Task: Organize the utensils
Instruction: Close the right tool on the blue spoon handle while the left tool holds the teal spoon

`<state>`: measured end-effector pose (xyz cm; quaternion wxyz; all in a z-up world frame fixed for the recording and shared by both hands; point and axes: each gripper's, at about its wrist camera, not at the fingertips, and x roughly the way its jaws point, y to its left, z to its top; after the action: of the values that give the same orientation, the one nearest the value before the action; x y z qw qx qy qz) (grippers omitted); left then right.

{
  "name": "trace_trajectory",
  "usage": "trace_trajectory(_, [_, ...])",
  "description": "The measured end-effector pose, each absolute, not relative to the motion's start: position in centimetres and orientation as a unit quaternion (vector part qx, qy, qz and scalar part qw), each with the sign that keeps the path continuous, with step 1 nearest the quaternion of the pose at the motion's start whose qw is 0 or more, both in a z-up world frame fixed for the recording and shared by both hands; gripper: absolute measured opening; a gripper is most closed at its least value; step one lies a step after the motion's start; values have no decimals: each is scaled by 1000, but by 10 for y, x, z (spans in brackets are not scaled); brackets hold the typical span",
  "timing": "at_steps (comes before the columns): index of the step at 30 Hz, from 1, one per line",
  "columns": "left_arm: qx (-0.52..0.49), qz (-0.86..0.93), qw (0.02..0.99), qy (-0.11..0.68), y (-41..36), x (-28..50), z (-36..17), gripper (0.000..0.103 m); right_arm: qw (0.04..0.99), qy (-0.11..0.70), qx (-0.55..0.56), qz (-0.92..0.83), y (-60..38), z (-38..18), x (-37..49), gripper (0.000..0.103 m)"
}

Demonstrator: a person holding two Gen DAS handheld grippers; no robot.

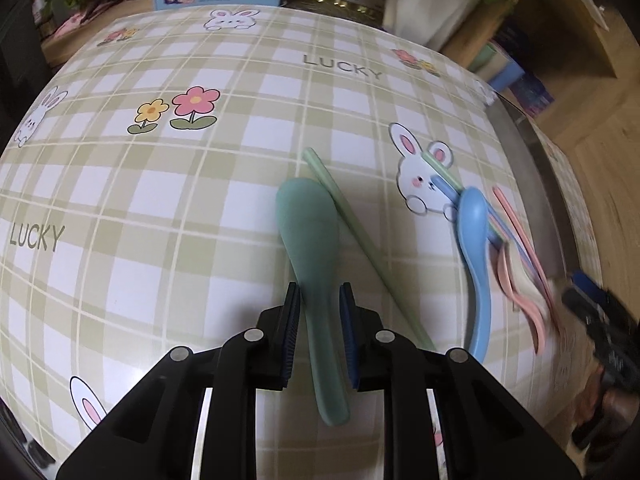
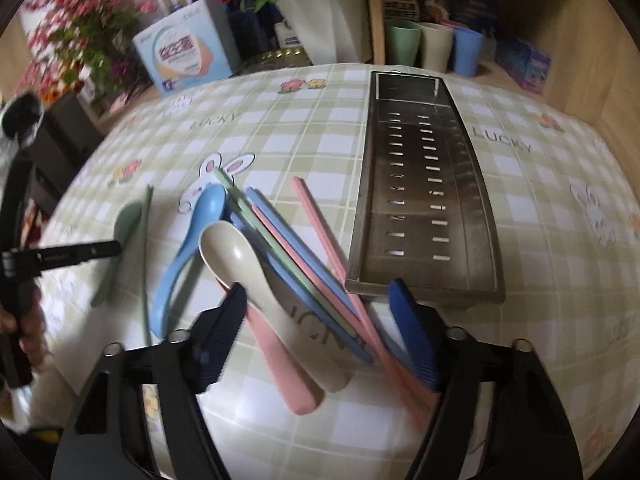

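Straddling the green spoon (image 1: 310,264) handle, your left gripper (image 1: 320,300) has its jaws narrow, one pad each side of the neck. The near-side pad looks touching; a sliver of gap shows at the far pad (image 1: 347,300), so I can't call it a firm clamp. The spoon's long axis runs straight out along the fingers, bowl away from you, handle tail back under the jaws. A green chopstick (image 1: 360,248) lies just beside it, clear of the pads.

Your right gripper (image 2: 320,320) stands apart, jaws wide around the pile: beige spoon (image 2: 260,280) on top, pink spoon (image 2: 280,368) under it, blue, green and pink chopsticks (image 2: 308,264) fanned alongside, blue spoon (image 2: 188,248) just outside the left finger. No pad is visibly pressing on anything there. The frame is blurred, so contact at the right finger (image 2: 412,340) is unclear.

Key relation: the metal tray (image 2: 424,216) sits just right of the pile, long axis running away from you, roughly parallel to the chopsticks. The right hand is much nearer to it. The green spoon lies well apart on the far side, so I judge the left hand has to cross the pile to reach it.
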<state>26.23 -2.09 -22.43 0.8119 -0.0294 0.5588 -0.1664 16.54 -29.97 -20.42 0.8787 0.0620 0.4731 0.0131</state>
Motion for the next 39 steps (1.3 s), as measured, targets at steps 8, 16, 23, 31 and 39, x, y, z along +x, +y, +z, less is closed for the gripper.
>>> trace_trajectory(8, [-29,-195,815,545,-17,240,-229,19,874,483,50,35,-297,-194,174,33])
trace_trajectory(16, [-33,-190,822,535,-15,240,-230,5,861,496,64,94,-260,-193,183,33])
trace_trajectory(23, [-40,-186,825,532,-3,234,-229,0,824,538,86,156,-206,-210,211,33])
trace_trajectory(31, [-71,-198,819,534,11,222,-232,0,801,578,109,116,-192,-232,235,33])
trace_trajectory(39, [-74,-215,811,540,7,224,-233,4,800,574,125,124,-190,-237,236,6])
